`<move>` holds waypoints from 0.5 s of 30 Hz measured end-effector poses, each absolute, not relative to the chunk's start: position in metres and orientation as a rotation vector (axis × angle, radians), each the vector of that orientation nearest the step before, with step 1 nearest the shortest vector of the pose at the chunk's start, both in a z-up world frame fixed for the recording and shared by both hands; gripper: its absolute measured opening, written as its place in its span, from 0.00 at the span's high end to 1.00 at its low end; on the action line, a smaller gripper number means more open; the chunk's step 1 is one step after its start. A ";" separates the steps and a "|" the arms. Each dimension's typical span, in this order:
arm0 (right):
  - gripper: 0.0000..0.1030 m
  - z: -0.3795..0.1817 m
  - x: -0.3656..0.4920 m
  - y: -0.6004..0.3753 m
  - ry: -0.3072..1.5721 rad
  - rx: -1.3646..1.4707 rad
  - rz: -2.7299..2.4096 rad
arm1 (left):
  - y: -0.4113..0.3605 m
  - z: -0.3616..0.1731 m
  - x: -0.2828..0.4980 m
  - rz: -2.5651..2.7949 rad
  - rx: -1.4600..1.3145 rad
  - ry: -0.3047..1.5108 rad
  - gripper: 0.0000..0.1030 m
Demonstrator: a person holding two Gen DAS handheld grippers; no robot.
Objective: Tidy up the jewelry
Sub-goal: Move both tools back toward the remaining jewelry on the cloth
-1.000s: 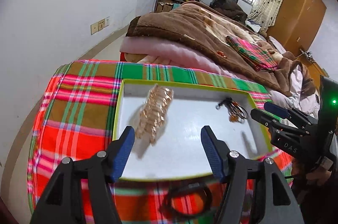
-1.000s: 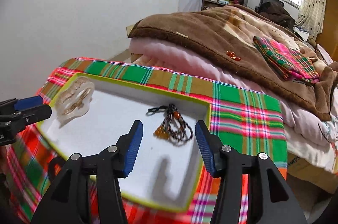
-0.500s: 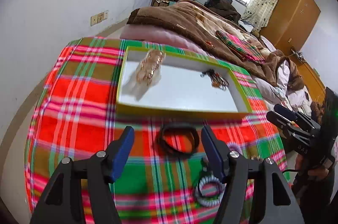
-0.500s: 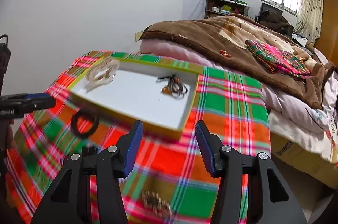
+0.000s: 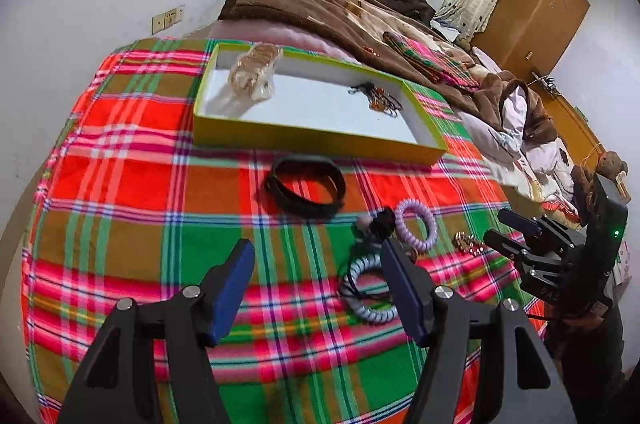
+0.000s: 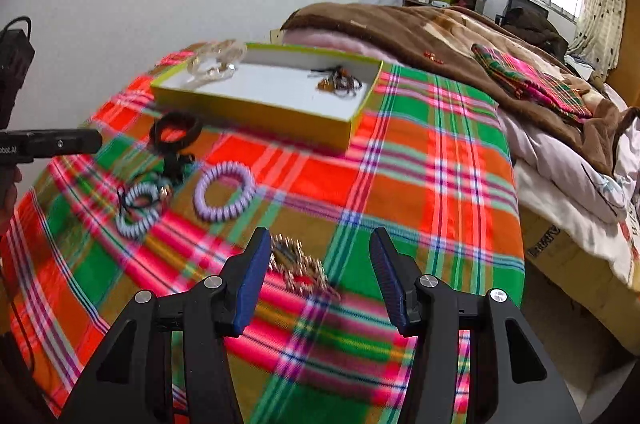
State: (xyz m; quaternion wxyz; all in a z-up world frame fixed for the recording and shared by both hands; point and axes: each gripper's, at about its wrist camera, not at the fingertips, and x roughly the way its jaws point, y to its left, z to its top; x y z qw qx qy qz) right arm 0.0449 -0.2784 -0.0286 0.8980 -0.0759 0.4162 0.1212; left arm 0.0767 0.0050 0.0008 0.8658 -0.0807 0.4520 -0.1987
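Right gripper [image 6: 320,264] wide, empty, over one gold chain bracelet [image 6: 304,268] on plaid cloth [image 6: 420,159]. Left gripper [image 5: 316,288] wide, empty; one pale coil tie [image 5: 368,288] by right finger. Beyond: one purple coil tie [image 6: 224,191], one black band [image 5: 306,189]. Farthest: one yellow-rimmed tray [image 5: 312,137] holding two pieces: clear bagged bracelet [image 5: 256,71], dark beaded tangle [image 5: 378,95]. Bare cloth right of tray, up to bed edge.

Left hand-held gripper [image 5: 318,286] agape over plaid cloth [image 5: 132,191] — black bracelet [image 5: 305,191] near yellow tray [image 5: 312,137].
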 end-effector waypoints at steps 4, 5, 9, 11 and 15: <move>0.53 -0.035 0.043 -0.281 0.876 -0.160 0.264 | 0.001 -0.008 0.070 -0.416 -0.170 0.968 0.34; 0.54 -0.037 0.043 -0.280 0.879 -0.166 0.265 | 0.000 -0.009 0.069 -0.415 -0.172 0.972 0.34; 0.55 -0.043 0.046 -0.278 0.890 -0.187 0.282 | -0.003 -0.012 0.065 -0.409 -0.169 0.983 0.34; 0.60 -0.046 0.048 -0.277 0.898 -0.193 0.284 | -0.004 -0.013 0.065 -0.406 -0.166 0.986 0.34; 0.71 -0.049 0.047 -0.275 0.902 -0.200 0.303 | -0.005 -0.015 0.064 -0.394 -0.162 0.997 0.34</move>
